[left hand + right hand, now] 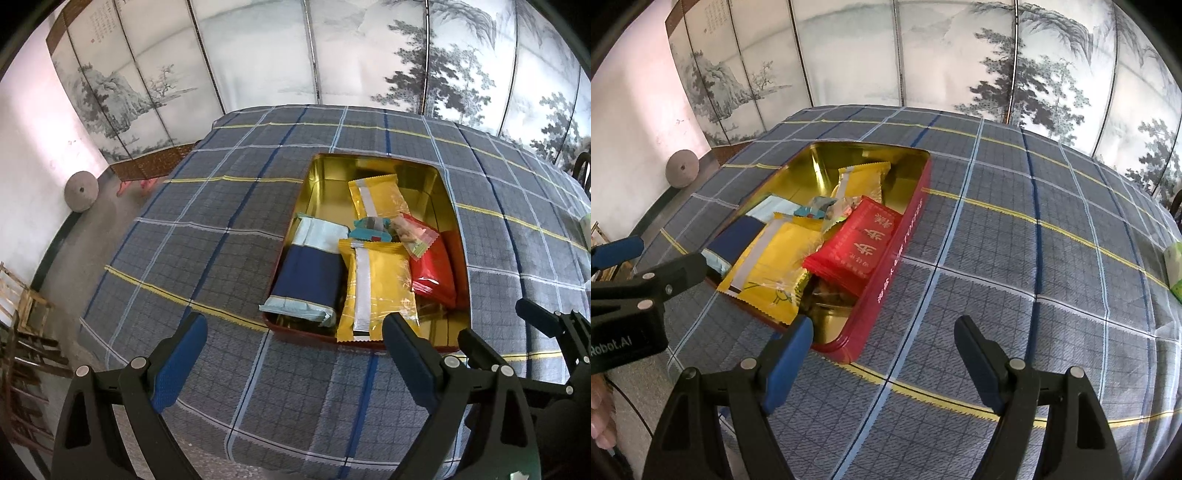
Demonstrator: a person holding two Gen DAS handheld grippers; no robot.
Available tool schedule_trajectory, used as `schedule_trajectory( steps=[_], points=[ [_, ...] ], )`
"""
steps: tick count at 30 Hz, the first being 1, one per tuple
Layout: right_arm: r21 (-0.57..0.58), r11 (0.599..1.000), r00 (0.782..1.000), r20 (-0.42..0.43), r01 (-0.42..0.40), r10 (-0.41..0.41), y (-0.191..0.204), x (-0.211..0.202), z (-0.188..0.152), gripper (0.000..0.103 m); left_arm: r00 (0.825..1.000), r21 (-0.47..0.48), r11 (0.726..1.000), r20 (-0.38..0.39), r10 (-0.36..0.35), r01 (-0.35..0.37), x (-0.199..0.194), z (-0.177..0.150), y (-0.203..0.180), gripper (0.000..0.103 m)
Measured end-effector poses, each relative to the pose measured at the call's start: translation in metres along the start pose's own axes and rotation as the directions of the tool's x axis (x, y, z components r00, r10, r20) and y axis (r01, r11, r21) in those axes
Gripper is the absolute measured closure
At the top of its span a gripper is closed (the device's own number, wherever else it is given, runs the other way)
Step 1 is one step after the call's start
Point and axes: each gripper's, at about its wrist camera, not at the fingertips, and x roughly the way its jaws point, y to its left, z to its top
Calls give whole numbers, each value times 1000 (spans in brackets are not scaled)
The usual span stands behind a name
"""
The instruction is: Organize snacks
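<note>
Inside red tin (463,258) on checked cloth (221,236): snack packets (376,280), already gathered, so likely near done. Just before tin's near rim: left gripper (293,345) and right gripper (882,352), both spread wide, holding nothing, poised above bare cloth.

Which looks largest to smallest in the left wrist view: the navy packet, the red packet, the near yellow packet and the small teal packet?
As they look in that view:
1. Near yellow packet and navy packet: too alike to rank, and both lie nearest the camera.
2. Red packet, partly covered.
3. Small teal packet, clearly smallest.
</note>
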Motion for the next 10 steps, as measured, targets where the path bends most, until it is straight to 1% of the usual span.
schedule_trajectory(
  steps=[5, 10],
  points=[
    [-3, 1000, 1000, -1, 0, 0, 1, 0, 0, 22, 1000, -10, 1000, -7, -27, 27, 1, -3, 3, 8],
    [-4, 1000, 1000, -2, 2, -2, 2, 0, 0, 22, 1000, -13, 1000, -17, -23, 23, 2, -4, 5, 8]
  ],
)
